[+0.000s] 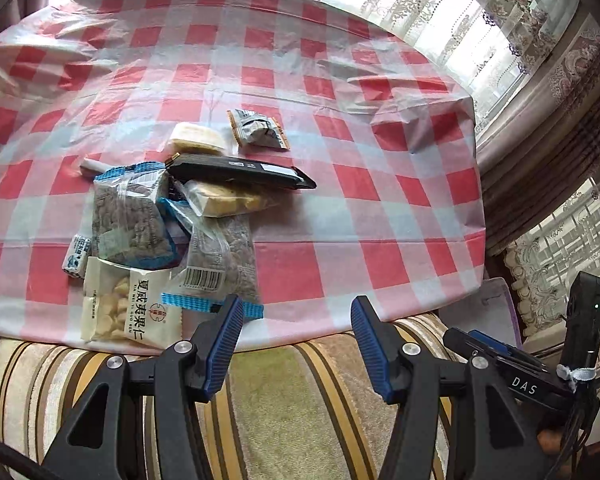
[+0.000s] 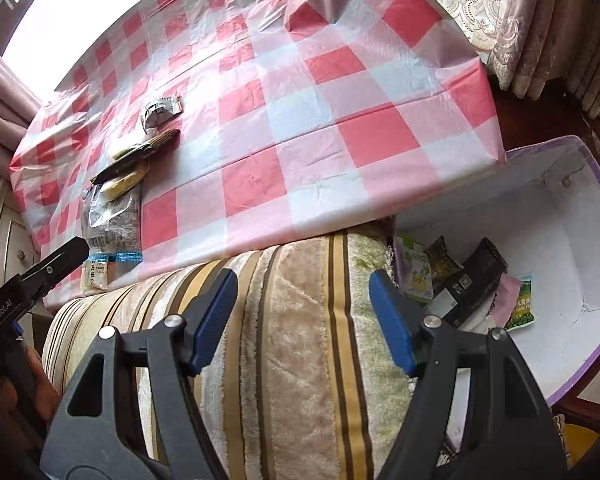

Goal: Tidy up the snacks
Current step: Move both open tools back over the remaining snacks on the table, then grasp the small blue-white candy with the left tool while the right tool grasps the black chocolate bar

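Both tongs (image 1: 296, 328) (image 2: 303, 300) apart (seemingly empty)

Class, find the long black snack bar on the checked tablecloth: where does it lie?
In the left wrist view the black bar lies mid-table at the far end of the snack pile, resting across a yellow biscuit pack, just this side of the grey wrapped sweet.

Home living room, lace curtains (image 1: 460, 20), striped sofa (image 2: 300, 320)

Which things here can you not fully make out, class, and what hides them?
- Box, right wrist view: its near end lies behind the right gripper; the striped cushion covers some packets.
- Snack pile, left wrist view: lower packets lie under upper ones.
- Small white packet, right wrist view: print too small.
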`<state>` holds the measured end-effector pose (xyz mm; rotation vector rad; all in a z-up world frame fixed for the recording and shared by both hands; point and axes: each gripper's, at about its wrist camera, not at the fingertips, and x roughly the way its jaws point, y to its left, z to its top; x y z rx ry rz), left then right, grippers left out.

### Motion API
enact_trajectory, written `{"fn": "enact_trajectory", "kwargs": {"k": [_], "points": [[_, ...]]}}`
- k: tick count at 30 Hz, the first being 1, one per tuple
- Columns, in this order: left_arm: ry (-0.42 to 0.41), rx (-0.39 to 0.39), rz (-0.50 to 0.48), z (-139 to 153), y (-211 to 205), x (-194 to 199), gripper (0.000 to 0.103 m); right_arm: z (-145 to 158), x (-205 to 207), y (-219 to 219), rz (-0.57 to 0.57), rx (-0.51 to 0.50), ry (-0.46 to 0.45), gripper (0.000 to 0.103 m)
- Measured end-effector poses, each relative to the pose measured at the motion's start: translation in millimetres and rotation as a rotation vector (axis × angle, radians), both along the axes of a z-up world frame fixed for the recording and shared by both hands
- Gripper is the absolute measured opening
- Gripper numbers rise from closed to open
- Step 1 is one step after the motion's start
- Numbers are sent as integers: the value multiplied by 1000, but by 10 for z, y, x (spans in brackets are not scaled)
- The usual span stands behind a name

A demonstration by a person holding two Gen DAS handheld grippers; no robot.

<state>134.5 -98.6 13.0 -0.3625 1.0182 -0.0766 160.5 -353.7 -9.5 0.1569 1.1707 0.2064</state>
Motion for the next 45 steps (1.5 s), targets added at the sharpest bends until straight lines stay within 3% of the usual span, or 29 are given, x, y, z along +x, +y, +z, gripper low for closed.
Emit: {"fn": "enact_trajectory", "kwargs": {"k": [8,15,20,34,39,45], "points": [[31,-40,171,-104,806,-156,57,-8,132,453,141,-94,-31,75],[83,1,266,-257,1359,-163,50,63,310,732,246,-98,-77,77],[120,17,270,-373,1497,-54,38,93,490,1009,363,-111,-111,83],[170,131,181,-541,1448,297,37,153,1123,1774,735,-226,-209,89],[158,180,161,-545,1393,355,34,14,1356,2029,861,-176,-140,89],[143,164,170,-547,1430,363,31,-196,1572,2284,999,-62,-12,89]]}}
